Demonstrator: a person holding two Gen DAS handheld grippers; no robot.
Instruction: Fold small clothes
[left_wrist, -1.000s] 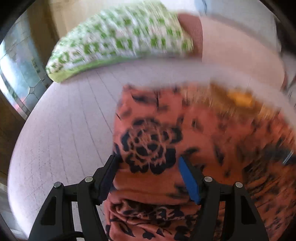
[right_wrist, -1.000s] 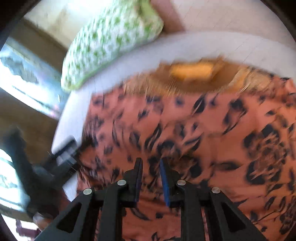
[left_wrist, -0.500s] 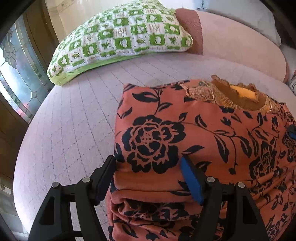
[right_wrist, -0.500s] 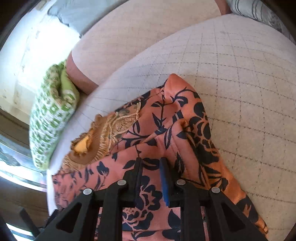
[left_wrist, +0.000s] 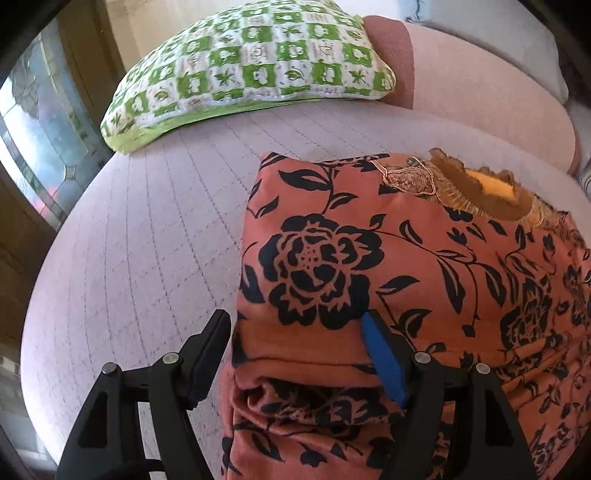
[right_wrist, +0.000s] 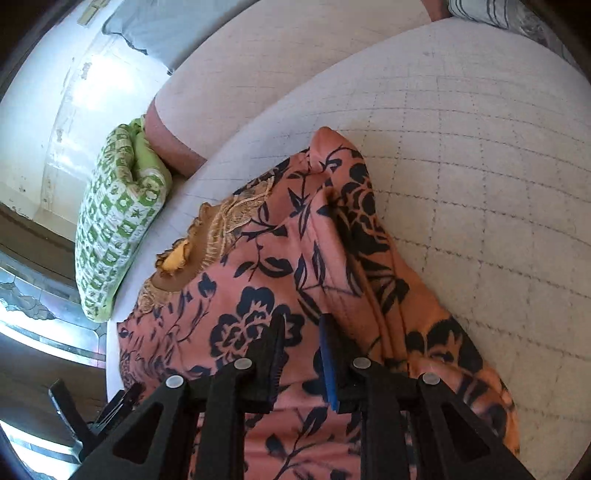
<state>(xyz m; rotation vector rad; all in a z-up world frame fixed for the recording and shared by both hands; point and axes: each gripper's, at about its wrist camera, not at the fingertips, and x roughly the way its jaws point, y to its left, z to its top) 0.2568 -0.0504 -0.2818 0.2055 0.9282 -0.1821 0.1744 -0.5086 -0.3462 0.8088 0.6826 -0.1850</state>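
— Which step were you on?

— Midway through a fold, I judged. My left hand-held gripper (left_wrist: 295, 356) stood released, jaws wide astride the folded edge of the orange floral garment (left_wrist: 424, 280) lying on the quilted bed (left_wrist: 147, 258) directly ahead.

— And the right?

— The right hand-held gripper (right_wrist: 301, 354) hung over a raised ridge, jaws nearly together; I couldn't tell whether they pinched cloth. Next, I'd close on an edge.

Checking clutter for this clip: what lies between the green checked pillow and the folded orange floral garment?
Only bare quilted pink cushion separates the green checked pillow from the orange floral garment, seen best in the left wrist view.
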